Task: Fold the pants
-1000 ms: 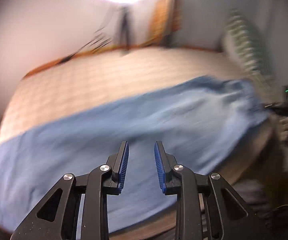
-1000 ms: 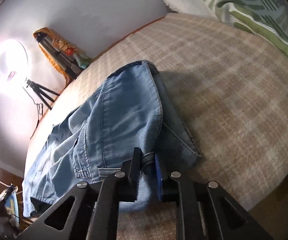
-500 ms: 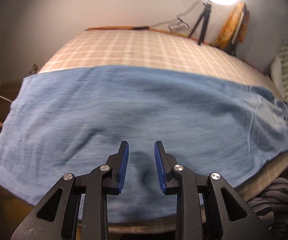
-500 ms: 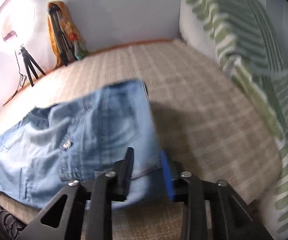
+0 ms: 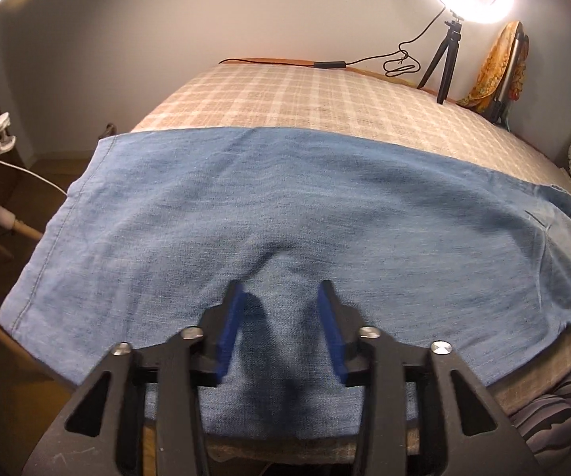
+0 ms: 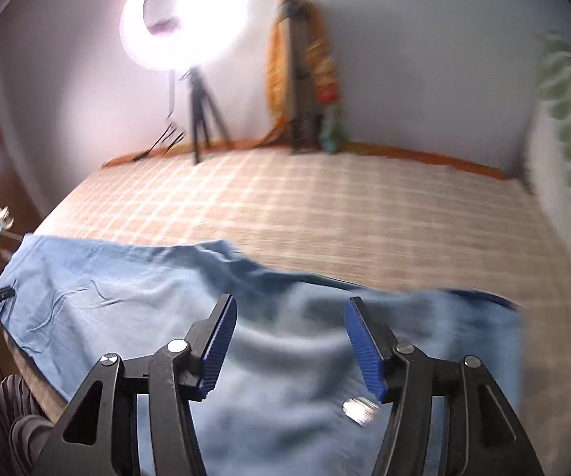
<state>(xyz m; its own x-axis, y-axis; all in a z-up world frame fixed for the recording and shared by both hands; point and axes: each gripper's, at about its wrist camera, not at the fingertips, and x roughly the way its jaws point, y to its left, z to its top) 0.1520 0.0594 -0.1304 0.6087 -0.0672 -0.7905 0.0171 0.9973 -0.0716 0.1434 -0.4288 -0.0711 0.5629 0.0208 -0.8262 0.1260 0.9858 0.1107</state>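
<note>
The light blue denim pants (image 5: 325,218) lie spread flat along the near edge of the bed with the beige plaid cover (image 5: 305,95), the hem end toward the left in the left wrist view. The left gripper (image 5: 281,321) hangs just above the denim, its blue-padded fingers (image 5: 230,329) apart and opening, nothing pinched between them. The right gripper (image 6: 289,341) hovers over the rumpled waist part of the pants (image 6: 285,357), its fingers (image 6: 365,349) wide apart and opening too, gripping nothing. A lit ring light on a black tripod (image 6: 184,20) stands at the far side
</note>
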